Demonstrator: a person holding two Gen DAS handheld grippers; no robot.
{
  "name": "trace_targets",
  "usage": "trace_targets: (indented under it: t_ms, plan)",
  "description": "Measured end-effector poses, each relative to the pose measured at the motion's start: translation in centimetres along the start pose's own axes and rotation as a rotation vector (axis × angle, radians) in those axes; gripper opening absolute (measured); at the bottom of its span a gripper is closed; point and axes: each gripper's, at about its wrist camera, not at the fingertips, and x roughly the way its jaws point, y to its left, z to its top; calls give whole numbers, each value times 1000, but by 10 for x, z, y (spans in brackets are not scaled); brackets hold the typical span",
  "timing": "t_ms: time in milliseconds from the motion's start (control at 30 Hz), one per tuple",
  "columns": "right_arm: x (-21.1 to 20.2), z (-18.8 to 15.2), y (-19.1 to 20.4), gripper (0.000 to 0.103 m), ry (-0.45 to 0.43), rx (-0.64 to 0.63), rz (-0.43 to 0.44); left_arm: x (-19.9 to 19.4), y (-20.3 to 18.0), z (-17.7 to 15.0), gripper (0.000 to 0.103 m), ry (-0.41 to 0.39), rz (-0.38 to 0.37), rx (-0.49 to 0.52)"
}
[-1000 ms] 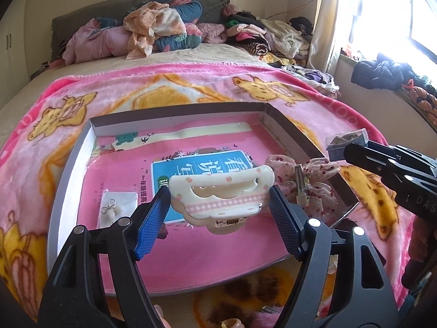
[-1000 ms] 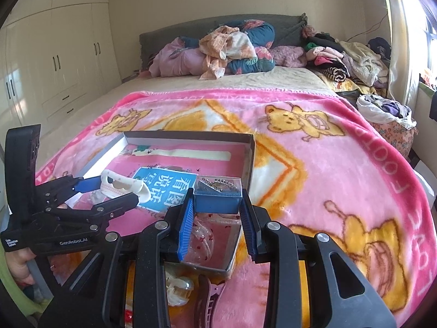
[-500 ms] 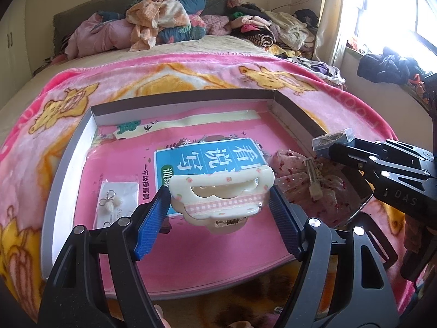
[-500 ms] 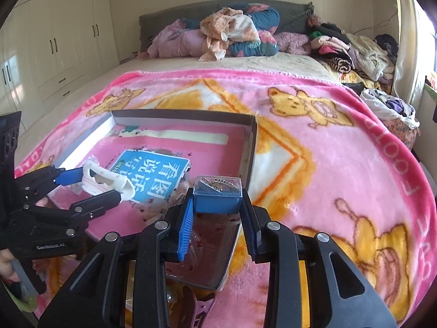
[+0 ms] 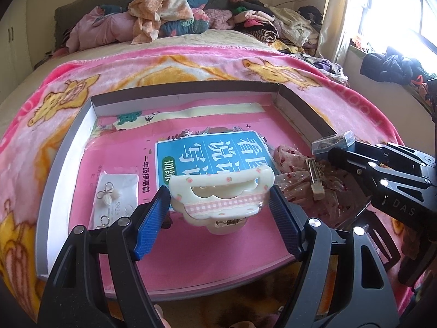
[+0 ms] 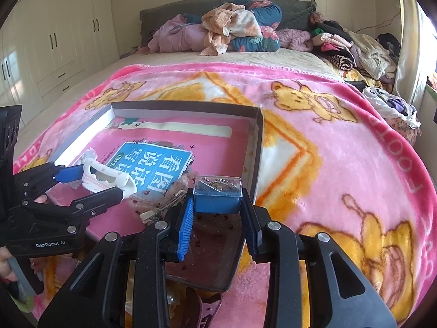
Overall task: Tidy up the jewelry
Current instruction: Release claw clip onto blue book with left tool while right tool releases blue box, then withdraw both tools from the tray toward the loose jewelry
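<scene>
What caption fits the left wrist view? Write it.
Left gripper holds a cream hair claw above the pink-lined tray.

Hair claw clip [image 5: 221,191]: cream, pink gingham band, small peach motifs. Small case [image 6: 217,195]: blue base, clear lid. Workbook [image 5: 210,161]: pink cover, teal title panel, white characters. Blanket [image 6: 341,164]: pink, orange-yellow bear print. Hand-held gripper pads [image 5: 153,224]: blue.

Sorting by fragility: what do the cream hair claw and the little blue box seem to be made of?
The cream hair claw looks like glossy hard plastic, with a smooth moulded shine and a metal spring underneath. The small blue box seems to be rigid plastic: opaque blue base, clear lid showing a beaded chain inside.
</scene>
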Motion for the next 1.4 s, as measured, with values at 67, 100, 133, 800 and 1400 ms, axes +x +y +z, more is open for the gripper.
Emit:
trace_targets:
  t_ms: [67, 100, 133, 800, 1400]
  plan:
    - [0, -1, 1, 34, 0, 2, 6, 0, 0, 0, 65, 1, 1, -2]
    - [-1, -1, 2, 36, -1, 1, 9, 0, 1, -1, 65, 1, 1, -4]
    - [-1, -1, 2, 38, -2, 0, 8, 0, 1, -1, 65, 2, 2, -5]
    - [-21, -8, 6, 68, -39, 20, 0, -25, 3, -1, 84, -37, 6, -14]
    - [-85, -17, -25, 74, -142, 133, -61, -72, 6, 1, 91, -112, -21, -39]
